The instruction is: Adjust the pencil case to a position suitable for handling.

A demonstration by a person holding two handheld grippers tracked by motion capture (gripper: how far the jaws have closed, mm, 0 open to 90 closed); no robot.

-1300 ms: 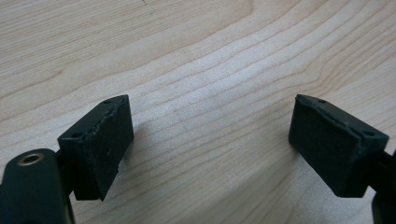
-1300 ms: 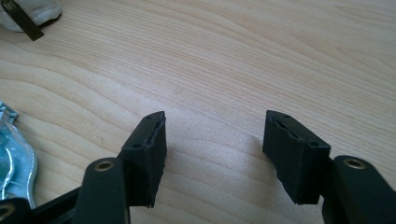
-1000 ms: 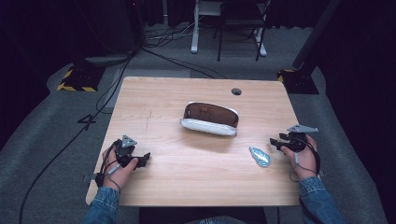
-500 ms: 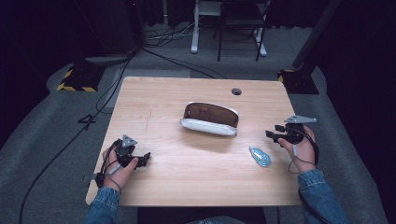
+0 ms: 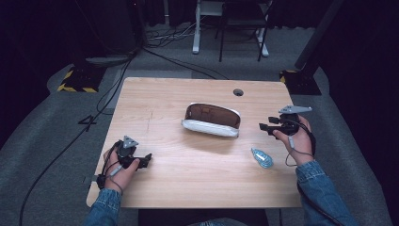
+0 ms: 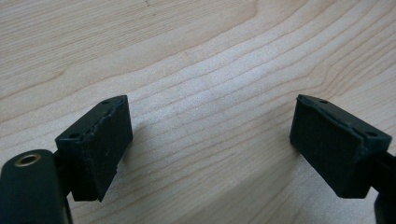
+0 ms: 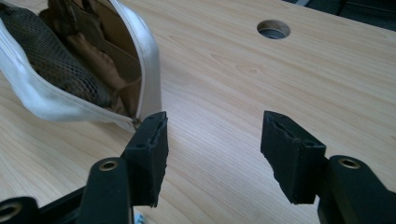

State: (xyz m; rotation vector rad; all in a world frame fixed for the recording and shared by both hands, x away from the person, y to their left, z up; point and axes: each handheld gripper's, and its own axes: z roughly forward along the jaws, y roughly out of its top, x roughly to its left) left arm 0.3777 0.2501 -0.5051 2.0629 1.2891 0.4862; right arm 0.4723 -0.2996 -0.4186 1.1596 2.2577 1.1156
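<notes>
Pouch [image 5: 211, 120] lies just left of the empty, wide-open right gripper [image 5: 264, 127].

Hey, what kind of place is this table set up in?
Most likely a lab or studio set up for recording, not a home. A lone wooden table stands on grey carpet, black curtains hang behind it, cables trail across the floor, and a hazard-striped stand base sits beside it.

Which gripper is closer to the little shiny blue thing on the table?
Right. The right gripper is just above the small blue thing in the high view, jaws open. The left gripper rests far across the table, jaws open too.
</notes>
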